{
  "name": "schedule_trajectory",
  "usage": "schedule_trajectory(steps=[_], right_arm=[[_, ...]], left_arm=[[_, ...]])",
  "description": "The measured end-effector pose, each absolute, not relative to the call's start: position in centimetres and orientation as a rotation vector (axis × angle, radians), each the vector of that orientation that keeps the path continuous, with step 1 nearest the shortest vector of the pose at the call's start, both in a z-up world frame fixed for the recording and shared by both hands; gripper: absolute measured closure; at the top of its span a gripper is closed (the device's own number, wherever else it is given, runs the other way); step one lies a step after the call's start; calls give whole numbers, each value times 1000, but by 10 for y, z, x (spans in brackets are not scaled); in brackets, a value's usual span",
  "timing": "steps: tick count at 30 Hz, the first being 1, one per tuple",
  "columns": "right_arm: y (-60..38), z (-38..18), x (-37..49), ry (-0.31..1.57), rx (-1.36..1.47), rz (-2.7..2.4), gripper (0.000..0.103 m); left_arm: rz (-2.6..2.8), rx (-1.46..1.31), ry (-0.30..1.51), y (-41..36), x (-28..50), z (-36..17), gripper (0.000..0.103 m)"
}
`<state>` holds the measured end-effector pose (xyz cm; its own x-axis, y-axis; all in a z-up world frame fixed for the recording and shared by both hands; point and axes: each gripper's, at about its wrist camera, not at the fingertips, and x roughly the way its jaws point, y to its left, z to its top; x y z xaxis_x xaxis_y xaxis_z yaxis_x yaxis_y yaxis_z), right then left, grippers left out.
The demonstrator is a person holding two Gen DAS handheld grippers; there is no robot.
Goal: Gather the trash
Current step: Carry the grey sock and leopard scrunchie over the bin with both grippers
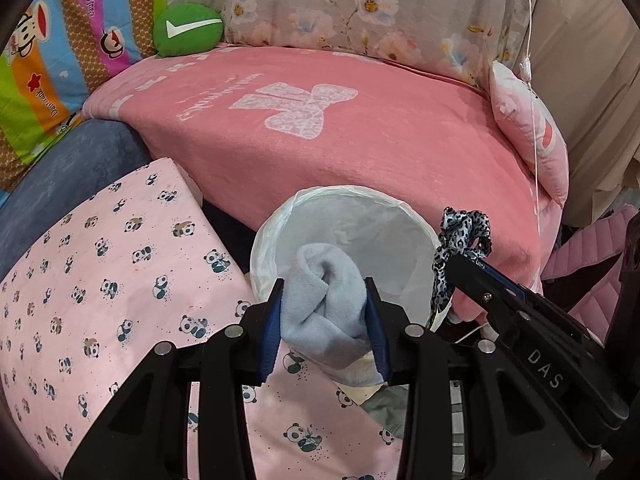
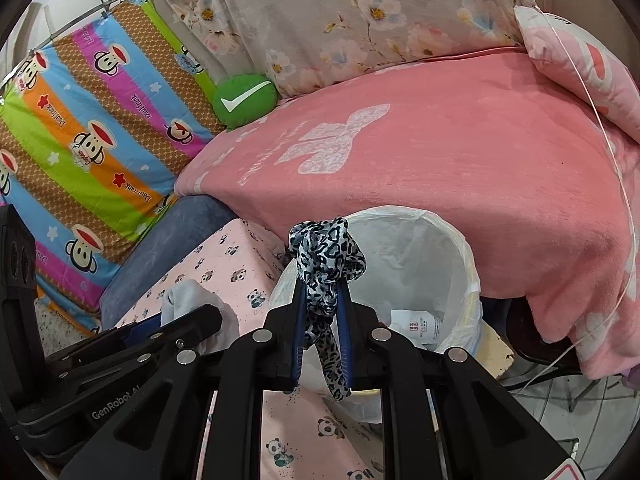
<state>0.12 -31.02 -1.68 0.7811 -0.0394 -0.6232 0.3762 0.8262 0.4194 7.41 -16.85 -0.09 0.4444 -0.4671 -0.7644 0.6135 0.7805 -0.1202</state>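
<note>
- Trash bin [image 1: 416, 236], lined with a white bag, stands between the pink bed cover [image 1: 360, 152] and the panda-print cushion [image 1: 100, 280], just ahead of both your grippers.
- Your left gripper [image 1: 325, 320] holds a rolled grey sock [image 1: 324, 300]; your right gripper [image 2: 322, 312] is nearly closed on a leopard-print band [image 2: 326, 256].
- If you release too early, the sock can fall on the cushion, and the band's loose tail can catch on the rim.
- Only the right view shows a white label [image 2: 416, 326] lying inside the bin.
</note>
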Motion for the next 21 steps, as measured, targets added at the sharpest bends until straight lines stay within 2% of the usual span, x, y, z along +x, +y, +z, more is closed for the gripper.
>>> schedule_trajectory(steps=[16,18,20,21], right_arm=[[-330,-27,7,654,561,-269,87],[-329,-28,7,656,561,-270,87],[-329,-28,10,660,557,-271,87],[-330,-29,11,662,555,-271,87]], left_arm=[[-717,179,898,-193,87,-4,63],[-713,176,897,-194,88,-4,58],[-699,173,882,-193,89,-3,40],[-692,171,873,-192,89,-2,36]])
